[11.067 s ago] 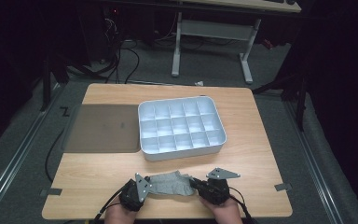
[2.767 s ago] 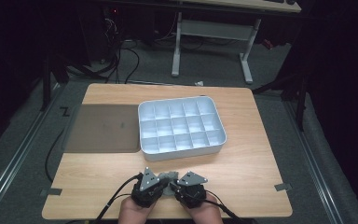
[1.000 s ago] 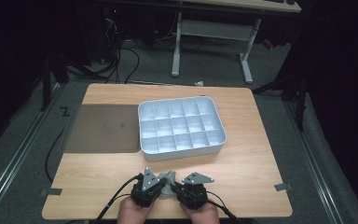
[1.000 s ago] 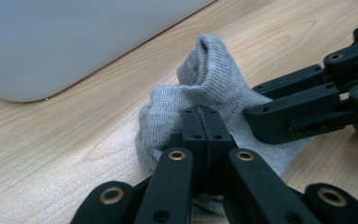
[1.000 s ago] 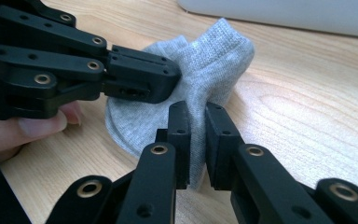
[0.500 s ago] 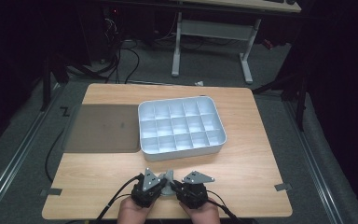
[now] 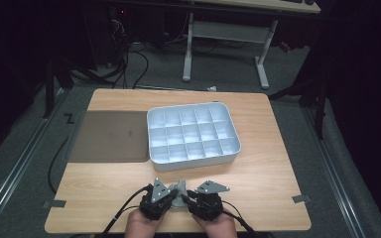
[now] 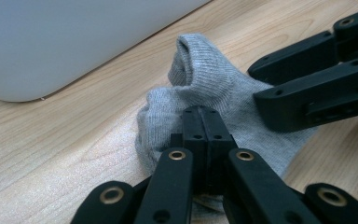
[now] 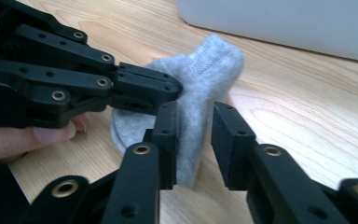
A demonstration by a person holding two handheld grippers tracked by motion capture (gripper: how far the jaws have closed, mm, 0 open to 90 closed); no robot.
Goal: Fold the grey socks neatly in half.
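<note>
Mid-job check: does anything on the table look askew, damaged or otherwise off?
Nothing is spilled or damaged. The grey sock sits bunched and folded at the near edge, one fold standing up. The left hand-held gripper is clamped on it; the right hand-held gripper has just been opening, with the fold loose between its jaws. The white compartment tray lies slightly skewed.

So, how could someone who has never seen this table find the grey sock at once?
On the wooden table, go from the white compartment tray toward the near edge. Between the two black grippers lies the grey sock, folded into a small bundle, the one soft ribbed fabric thing there.
</note>
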